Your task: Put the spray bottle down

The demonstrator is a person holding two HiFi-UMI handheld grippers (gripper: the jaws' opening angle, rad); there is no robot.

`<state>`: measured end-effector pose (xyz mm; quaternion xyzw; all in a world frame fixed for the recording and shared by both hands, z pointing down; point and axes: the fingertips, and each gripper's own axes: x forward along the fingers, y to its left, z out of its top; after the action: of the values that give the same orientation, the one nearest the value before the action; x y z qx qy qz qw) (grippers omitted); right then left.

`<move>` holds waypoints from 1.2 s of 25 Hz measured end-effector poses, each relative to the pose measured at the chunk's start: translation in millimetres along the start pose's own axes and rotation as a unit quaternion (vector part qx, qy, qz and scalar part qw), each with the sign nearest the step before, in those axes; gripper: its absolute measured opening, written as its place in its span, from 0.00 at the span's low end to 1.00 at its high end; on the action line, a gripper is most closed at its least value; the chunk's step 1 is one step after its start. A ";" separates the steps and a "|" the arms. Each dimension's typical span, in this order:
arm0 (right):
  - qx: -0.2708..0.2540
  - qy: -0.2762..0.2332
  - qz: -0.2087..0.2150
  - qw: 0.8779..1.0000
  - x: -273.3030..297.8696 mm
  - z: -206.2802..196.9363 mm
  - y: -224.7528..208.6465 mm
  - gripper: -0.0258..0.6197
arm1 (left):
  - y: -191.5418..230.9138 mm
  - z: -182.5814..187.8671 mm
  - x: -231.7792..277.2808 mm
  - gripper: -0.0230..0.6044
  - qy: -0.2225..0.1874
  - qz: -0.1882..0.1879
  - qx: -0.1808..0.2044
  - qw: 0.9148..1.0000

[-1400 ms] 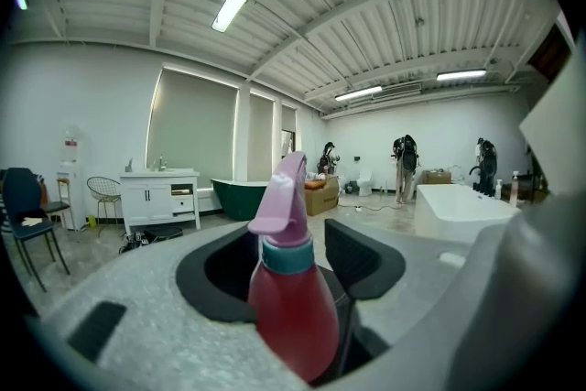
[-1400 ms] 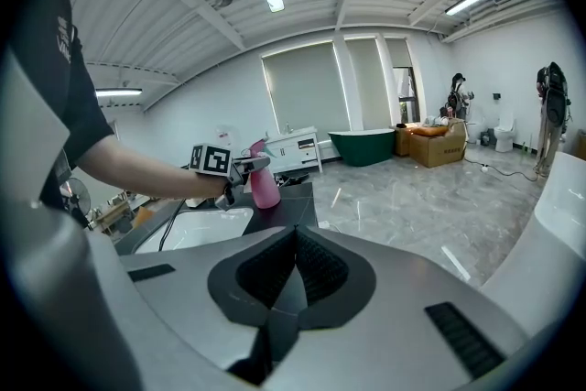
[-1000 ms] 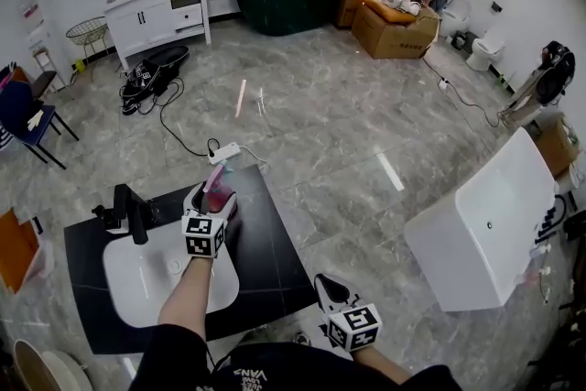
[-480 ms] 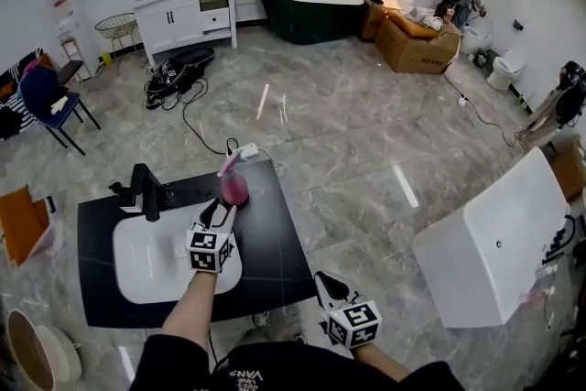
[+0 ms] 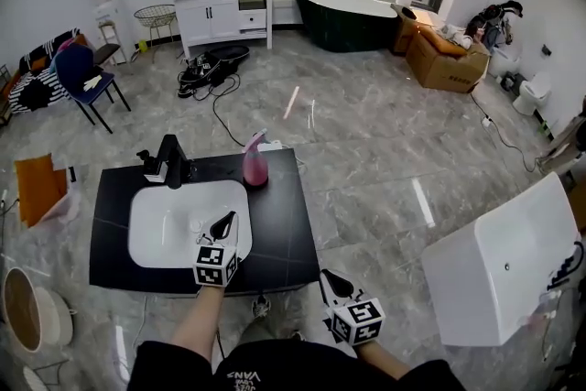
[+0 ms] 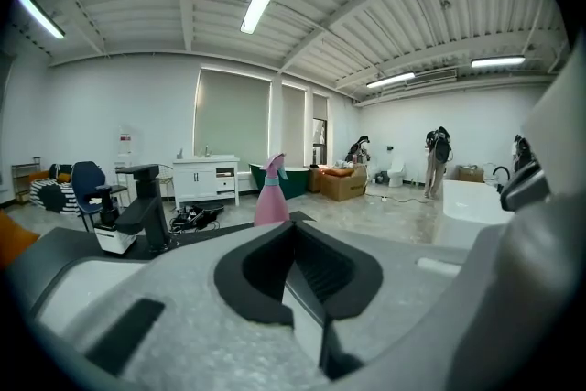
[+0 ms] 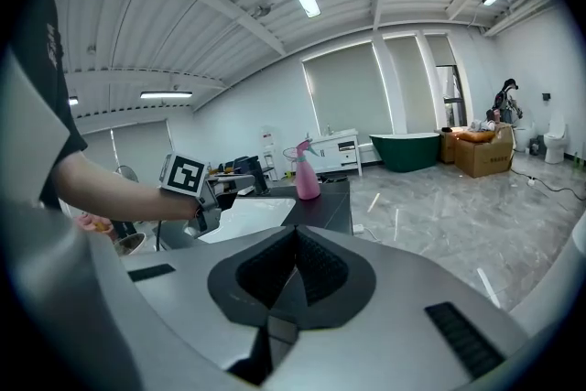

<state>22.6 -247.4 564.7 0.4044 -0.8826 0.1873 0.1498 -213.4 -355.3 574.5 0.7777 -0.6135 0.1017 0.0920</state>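
Head view: spray bottle [image 5: 255, 168] upright, long axis vertical — left claw [image 5: 222, 221] just closed, empty; right claw [image 5: 330, 279] closed.

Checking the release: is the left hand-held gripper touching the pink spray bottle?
Apart. Head view shows a gap between the left hand-held gripper and the spray bottle.

The spray bottle [image 5: 255, 168] is smooth pink plastic. The tabletop [image 5: 286, 229] is matt black, its sink [image 5: 169, 224] glossy white, the tap [image 5: 170, 162] matt black; the floor [image 5: 366, 142] is polished grey stone.
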 end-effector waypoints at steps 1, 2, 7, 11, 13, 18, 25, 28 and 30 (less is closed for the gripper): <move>-0.002 0.000 0.004 1.000 -2.8 -2.2 2.8 0.04 | -4.0 -1.9 -10.3 0.06 -0.002 0.001 0.000 1.000; -0.005 0.000 0.008 1.000 -5.8 -4.2 5.5 0.04 | -8.5 -4.0 -20.5 0.06 -0.002 0.001 0.000 1.000; -0.018 -0.001 0.018 1.000 -22.6 -14.3 11.0 0.04 | -33.7 -13.6 -66.0 0.05 -0.005 0.005 -0.011 1.000; -0.022 0.001 0.037 0.999 -35.5 -21.2 21.3 0.04 | -57.8 -19.9 -102.5 0.05 -0.010 0.007 -0.019 1.000; -0.026 0.002 0.044 0.999 -39.4 -25.0 25.5 0.04 | -68.9 -23.2 -119.2 0.05 -0.012 0.006 -0.021 1.000; -0.034 0.001 0.067 0.997 -49.0 -34.3 38.3 0.04 | -96.3 -35.6 -158.9 0.05 -0.011 0.003 -0.027 1.000; -0.055 0.013 0.093 0.994 -57.1 -50.2 56.1 0.04 | -123.5 -46.4 -204.5 0.05 -0.017 0.003 -0.021 1.000; -0.060 0.020 0.098 0.993 -60.4 -56.1 61.5 0.04 | -129.4 -48.8 -223.0 0.05 -0.023 0.010 -0.017 1.000; -0.064 0.023 0.101 0.993 -61.2 -60.6 65.0 0.04 | -132.3 -52.2 -233.7 0.05 -0.024 0.015 -0.014 0.999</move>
<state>17.9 -140.6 579.3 0.2979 -0.9255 0.1539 0.1762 -140.0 -92.2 558.9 0.7692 -0.6286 0.0753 0.0866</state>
